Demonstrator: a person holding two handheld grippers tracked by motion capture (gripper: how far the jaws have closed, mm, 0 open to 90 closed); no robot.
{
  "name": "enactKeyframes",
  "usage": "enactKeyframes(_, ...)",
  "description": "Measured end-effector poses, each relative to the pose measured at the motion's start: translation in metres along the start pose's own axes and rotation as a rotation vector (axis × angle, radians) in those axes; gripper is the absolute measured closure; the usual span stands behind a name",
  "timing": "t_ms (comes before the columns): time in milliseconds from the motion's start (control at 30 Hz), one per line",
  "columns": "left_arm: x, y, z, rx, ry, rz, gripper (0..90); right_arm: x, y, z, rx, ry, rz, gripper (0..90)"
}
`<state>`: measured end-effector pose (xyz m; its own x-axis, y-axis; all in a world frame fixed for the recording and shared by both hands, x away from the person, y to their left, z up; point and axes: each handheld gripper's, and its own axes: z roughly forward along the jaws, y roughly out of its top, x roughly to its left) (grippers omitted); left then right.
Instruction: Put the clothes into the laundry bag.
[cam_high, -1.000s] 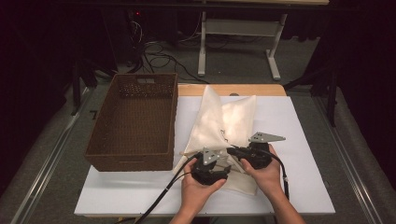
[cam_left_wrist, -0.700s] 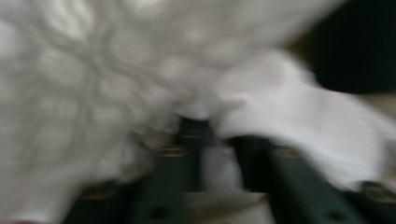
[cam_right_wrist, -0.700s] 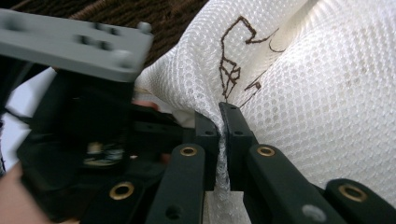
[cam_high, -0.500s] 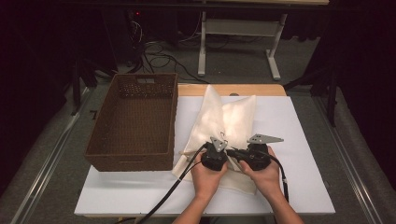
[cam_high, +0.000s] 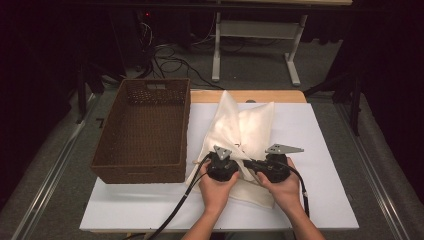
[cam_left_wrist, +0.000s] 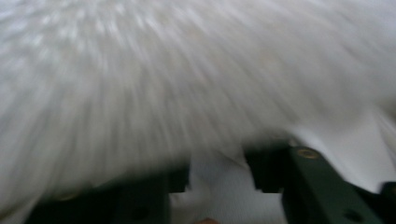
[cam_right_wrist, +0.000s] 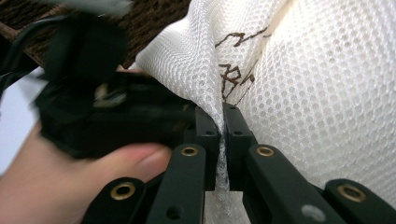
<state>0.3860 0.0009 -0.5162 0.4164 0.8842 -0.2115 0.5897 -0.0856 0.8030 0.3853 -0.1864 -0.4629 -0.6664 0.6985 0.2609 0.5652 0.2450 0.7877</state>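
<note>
I am pinching a fold of the white mesh bag (cam_right_wrist: 327, 93) in my right claw (cam_right_wrist: 223, 135), jaws clenched on it. My left claw (cam_left_wrist: 219, 170), just beside it, has just been opening, jaws released, mesh lying between and ahead.

A cream-white mesh bag (cam_high: 243, 131) is noted just right of the dark brown woven basket (cam_high: 145, 131). A fine honeycomb weave and dark brown lettering are seen on the mesh bag (cam_right_wrist: 327, 93). The table (cam_high: 320, 150) beneath the basket is white, edged with a tan wooden strip on the far side. Both grippers (cam_high: 222, 167) (cam_high: 276, 167) are black, with brass-coloured rivets and grey plates.
</note>
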Motion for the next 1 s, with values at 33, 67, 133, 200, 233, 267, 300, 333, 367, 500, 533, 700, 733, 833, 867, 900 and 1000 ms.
enactKeyframes(33,0.001,-0.004,-0.007,-0.003,-0.012,0.027,58.9,0.0,0.0,0.0,-0.006,0.003,0.001,88.5)
enactKeyframes(67,0.002,-0.006,-0.011,-0.003,-0.023,0.037,56.0,0.001,0.001,0.0,-0.008,0.003,-0.005,88.5)
enactKeyframes(133,0.005,-0.01,-0.019,-0.005,-0.05,0.035,53.3,0.001,0.001,0.0,-0.005,0.002,-0.01,88.4)
enactKeyframes(200,0.006,-0.013,-0.025,-0.009,-0.067,0.041,52.3,0.001,0.001,0.001,-0.006,0.004,-0.014,88.4)
enactKeyframes(233,0.004,-0.014,-0.027,-0.002,-0.083,0.056,52.3,0.001,0.001,0.001,-0.006,0.005,-0.016,88.4)
enactKeyframes(267,0.001,-0.014,-0.028,0.0,-0.092,0.07,55.1,0.002,0.001,0.001,-0.007,0.005,-0.017,88.5)
enactKeyframes(300,-0.004,-0.014,-0.028,0.002,-0.113,0.087,57.7,0.002,0.001,0.002,-0.004,0.004,-0.018,88.4)
enactKeyframes(333,-0.009,-0.013,-0.025,0.012,-0.133,0.105,57.7,0.002,0.001,0.002,-0.004,0.004,-0.018,88.4)
enactKeyframes(367,-0.015,-0.011,-0.022,0.022,-0.141,0.122,58.4,0.002,0.001,0.003,-0.004,0.004,-0.021,88.4)
enactKeyframes(500,-0.031,-0.002,0.0,0.075,-0.134,0.124,64.4,0.003,-0.001,0.005,-0.005,0.001,-0.02,88.4)
enactKeyframes(533,-0.032,-0.002,0.004,0.093,-0.111,0.123,70.8,0.004,-0.001,0.005,-0.002,-0.001,-0.02,88.4)
enactKeyframes(700,-0.023,0.002,0.017,0.116,0.005,0.081,90.0,-0.002,-0.003,0.003,0.012,0.005,-0.008,88.4)
enactKeyframes(733,-0.017,0.004,0.02,0.109,0.042,0.053,90.0,-0.002,-0.003,0.003,0.016,0.006,-0.007,88.5)
enactKeyframes(833,-0.013,0.007,0.023,0.099,0.079,0.008,90.0,-0.003,-0.003,0.003,0.018,0.006,-0.004,88.5)
enactKeyframes(867,-0.013,0.007,0.023,0.096,0.092,0.003,90.0,-0.003,-0.004,0.003,0.026,0.003,-0.01,88.5)
enactKeyframes(900,-0.013,0.007,0.023,0.096,0.092,0.003,89.9,-0.002,-0.005,0.003,0.026,0.002,-0.015,88.5)
enactKeyframes(1000,-0.015,0.005,0.018,0.093,0.073,0.044,86.5,-0.003,-0.005,0.003,0.025,0.004,-0.016,88.4)
